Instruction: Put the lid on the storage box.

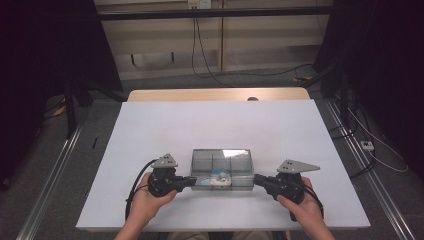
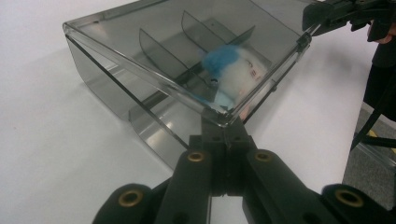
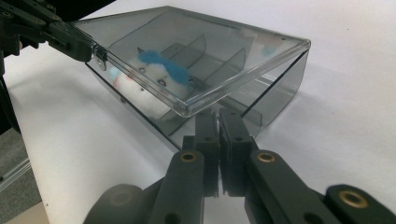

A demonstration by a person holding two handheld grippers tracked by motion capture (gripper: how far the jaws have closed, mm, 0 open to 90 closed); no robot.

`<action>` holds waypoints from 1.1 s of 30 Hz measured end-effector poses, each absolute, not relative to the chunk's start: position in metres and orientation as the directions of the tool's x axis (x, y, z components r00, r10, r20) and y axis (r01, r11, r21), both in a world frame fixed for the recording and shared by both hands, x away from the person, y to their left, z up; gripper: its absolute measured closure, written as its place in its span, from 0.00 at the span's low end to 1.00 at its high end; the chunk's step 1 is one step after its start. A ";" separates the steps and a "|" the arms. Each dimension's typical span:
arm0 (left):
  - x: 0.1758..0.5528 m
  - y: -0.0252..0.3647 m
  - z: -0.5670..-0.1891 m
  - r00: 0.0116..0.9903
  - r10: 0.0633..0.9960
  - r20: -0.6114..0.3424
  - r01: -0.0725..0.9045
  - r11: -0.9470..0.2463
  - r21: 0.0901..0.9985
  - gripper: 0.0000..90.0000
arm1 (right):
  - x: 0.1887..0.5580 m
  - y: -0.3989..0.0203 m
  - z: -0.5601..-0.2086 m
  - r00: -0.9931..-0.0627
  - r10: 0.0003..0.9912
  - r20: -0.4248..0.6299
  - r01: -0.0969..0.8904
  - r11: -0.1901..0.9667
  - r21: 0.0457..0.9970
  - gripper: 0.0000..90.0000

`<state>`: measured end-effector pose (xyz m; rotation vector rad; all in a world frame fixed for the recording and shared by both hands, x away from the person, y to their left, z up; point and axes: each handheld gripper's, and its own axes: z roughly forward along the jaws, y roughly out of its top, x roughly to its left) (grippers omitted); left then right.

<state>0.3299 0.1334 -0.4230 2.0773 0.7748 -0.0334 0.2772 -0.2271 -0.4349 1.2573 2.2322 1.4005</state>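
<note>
Now we hold a smoky clear plastic box (image 1: pixel 222 161) w/ dividers near the table's (image 1: pixel 150 130) near edge; lots of bare white top beyond. Left gripper (image 1: pixel 194 181) & right gripper (image 1: pixel 258 180) are both closed at the lid's near corners. Inside lies a fluffy blue-white toy (image 1: pixel 219 179); no legible writing.

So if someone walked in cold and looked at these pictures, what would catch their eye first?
Probably the smoky clear plastic box near the front edge of the white table, with a blue and white fluffy toy showing through its hinged lid. Next, the left gripper and the right gripper, one at each end of the box, their jaws shut at the lid's front corners.
</note>
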 end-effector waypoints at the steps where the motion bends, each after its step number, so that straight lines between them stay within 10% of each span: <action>1: 0.330 0.133 -0.423 0.805 0.512 -0.301 0.536 -0.410 0.738 1.00 | 0.277 -0.227 -0.435 -0.608 0.756 0.243 0.547 0.177 0.818 0.97; 33: 0.324 0.141 -0.425 0.804 0.516 -0.296 0.538 -0.418 0.732 1.00 | 0.271 -0.227 -0.438 -0.617 0.752 0.234 0.548 0.196 0.813 0.97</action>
